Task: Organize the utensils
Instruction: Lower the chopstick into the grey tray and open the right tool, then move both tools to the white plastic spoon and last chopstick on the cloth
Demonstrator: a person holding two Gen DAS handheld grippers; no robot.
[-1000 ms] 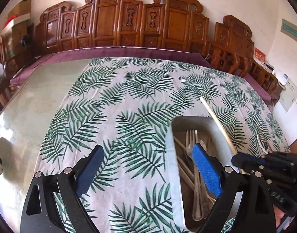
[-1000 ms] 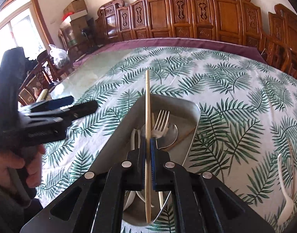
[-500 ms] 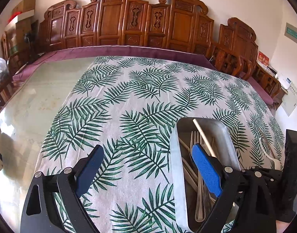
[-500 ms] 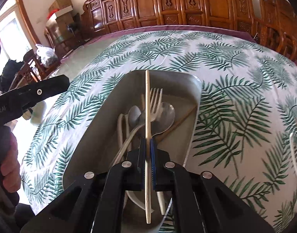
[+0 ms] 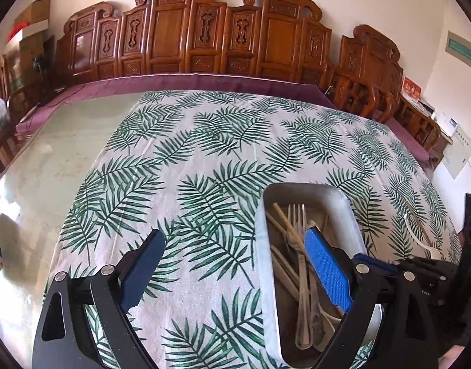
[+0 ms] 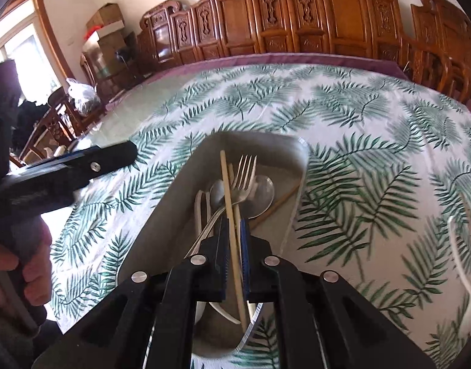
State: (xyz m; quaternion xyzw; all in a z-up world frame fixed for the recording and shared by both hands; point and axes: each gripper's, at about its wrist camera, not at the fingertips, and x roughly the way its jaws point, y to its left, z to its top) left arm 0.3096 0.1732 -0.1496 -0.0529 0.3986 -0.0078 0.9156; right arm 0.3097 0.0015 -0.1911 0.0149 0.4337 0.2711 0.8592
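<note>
A metal tray (image 6: 174, 215) sits on the palm-leaf tablecloth and holds a fork (image 6: 246, 172), a metal spoon (image 6: 263, 187), white spoons and chopsticks. My right gripper (image 6: 234, 226) hangs low over the tray's near end, shut on a pale wooden chopstick (image 6: 226, 190) that leans slightly left over the fork. In the left wrist view the same tray (image 5: 260, 215) lies at the lower right, with the chopstick (image 5: 284, 221) slanting inside it. My left gripper (image 5: 232, 236) is open and holds nothing. Its right finger hangs over the tray and its left finger over the cloth.
A white plastic spoon (image 6: 463, 270) lies on the cloth right of the tray, with a thin stick beside it. A hand (image 6: 29, 264) holds the left gripper (image 6: 106, 160) at the left. Carved wooden chairs line the far edge. Bare glass tabletop (image 5: 51, 169) lies left of the cloth.
The right gripper has come down toward the tray with the chopstick, whose tip now sits inside the tray. The chopstick has tilted a little between the pads. The left gripper has barely moved.
</note>
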